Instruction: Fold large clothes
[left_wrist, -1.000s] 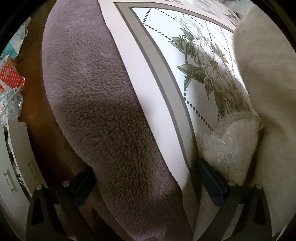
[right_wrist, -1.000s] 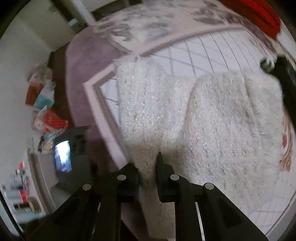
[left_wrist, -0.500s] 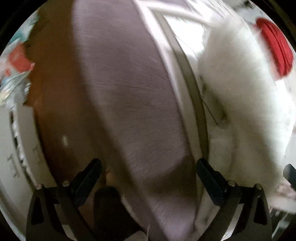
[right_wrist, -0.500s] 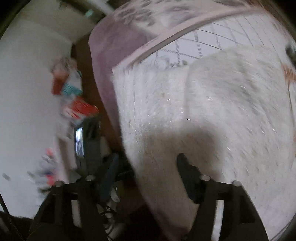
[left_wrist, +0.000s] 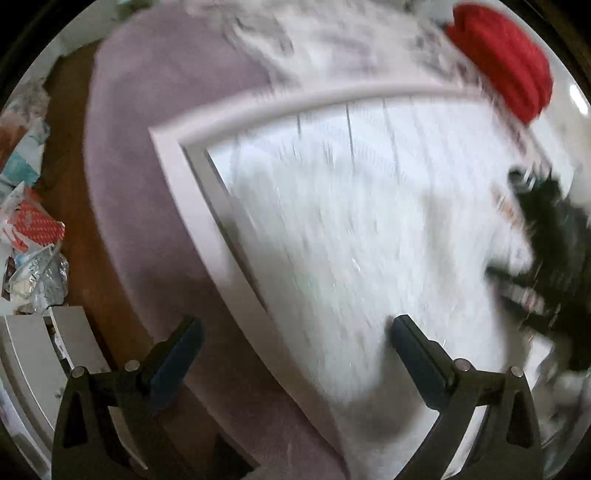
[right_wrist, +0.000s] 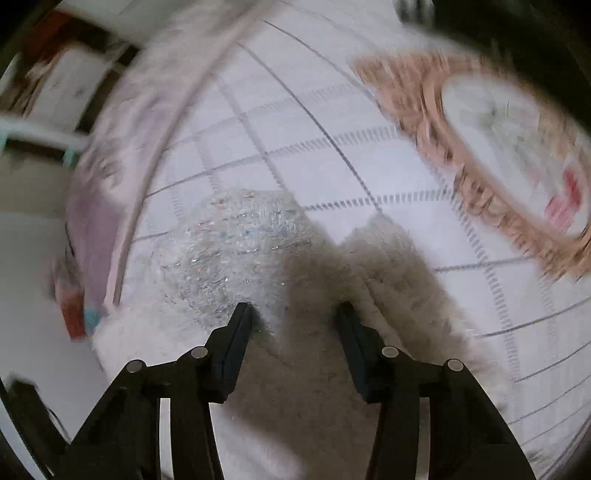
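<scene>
A fluffy white knit sweater (left_wrist: 369, 240) lies on the bed's white grid-pattern cover (left_wrist: 332, 122); the left wrist view is motion-blurred. My left gripper (left_wrist: 295, 328) is open and empty, held above the sweater's left edge and the cover's pale border. In the right wrist view the sweater (right_wrist: 240, 243) lies in a folded heap below the fingers, sparkly threads showing. My right gripper (right_wrist: 295, 310) is open and empty just above that heap. The right gripper shows as a dark blur in the left wrist view (left_wrist: 546, 236).
A mauve fleece blanket (left_wrist: 147, 129) hangs over the bed's left side above a brown floor (left_wrist: 85, 258). A red knit item (left_wrist: 506, 66) lies at the far right. Packets and clutter (left_wrist: 33, 236) sit on the floor. A round tan-fringed cushion (right_wrist: 491, 147) lies on the cover.
My right gripper has opened and let go of the sweater, then swung over the heap. My left gripper has lifted and turned from the bed's edge to face across the sweater.
</scene>
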